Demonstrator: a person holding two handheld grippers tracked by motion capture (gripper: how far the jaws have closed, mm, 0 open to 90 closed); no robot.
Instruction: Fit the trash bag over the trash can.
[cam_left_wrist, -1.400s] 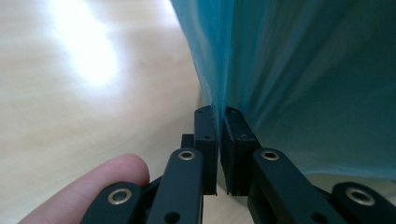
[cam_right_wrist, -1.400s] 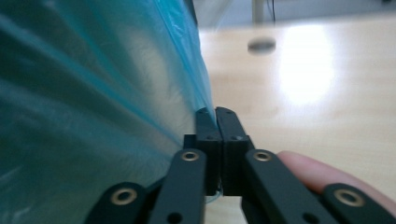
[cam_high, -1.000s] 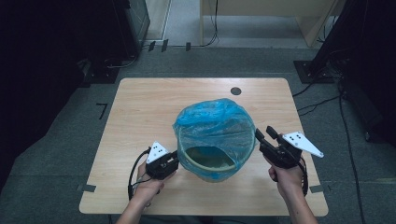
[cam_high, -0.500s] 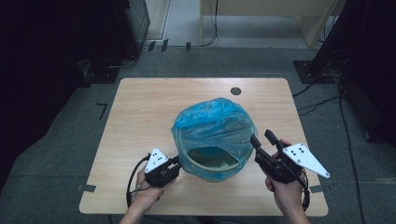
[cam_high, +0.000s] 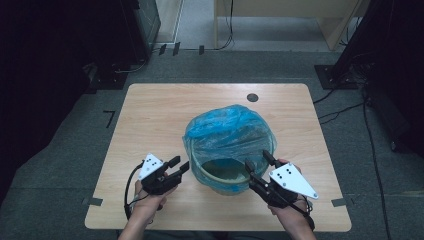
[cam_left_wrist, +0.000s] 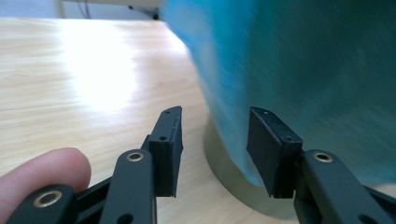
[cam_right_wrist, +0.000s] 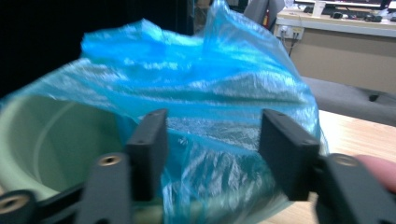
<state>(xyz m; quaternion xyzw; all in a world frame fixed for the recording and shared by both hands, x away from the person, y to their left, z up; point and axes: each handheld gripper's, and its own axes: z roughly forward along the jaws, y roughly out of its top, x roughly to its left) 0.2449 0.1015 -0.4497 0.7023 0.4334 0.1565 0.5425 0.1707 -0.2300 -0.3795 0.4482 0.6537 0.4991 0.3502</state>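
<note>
1. High view: a pale green bin (cam_high: 226, 176) stands near the lower centre of the frame on a wooden table (cam_high: 150, 120), draped in a blue plastic bag (cam_high: 227, 132) that bunches over the far rim and leaves the near mouth uncovered, which suggests the liner is being fitted. The left gripper (cam_high: 179, 165) sits at lower left, just beside the bin's wall, its jaws parted and nothing between them. The right gripper (cam_high: 257, 161) comes in from lower right, jaws apart, their tips at the bin's near rim where the bag edge hangs.

2. Left gripper view: the bag (cam_left_wrist: 299, 70) blurs across the right half of the frame, with the bin's base (cam_left_wrist: 233, 175) below it on the table (cam_left_wrist: 84, 79). The jaws have just been opening and stand apart; the right pad sits against or just before the plastic, but nothing is pinched.

3. Right gripper view: the bin's open interior (cam_right_wrist: 51, 140) shows at left, crumpled bag (cam_right_wrist: 201, 88) at centre and right. The jaws have been closing slightly yet remain well apart; plastic lies beyond the gap, and whether the pads touch it cannot be told.
</note>
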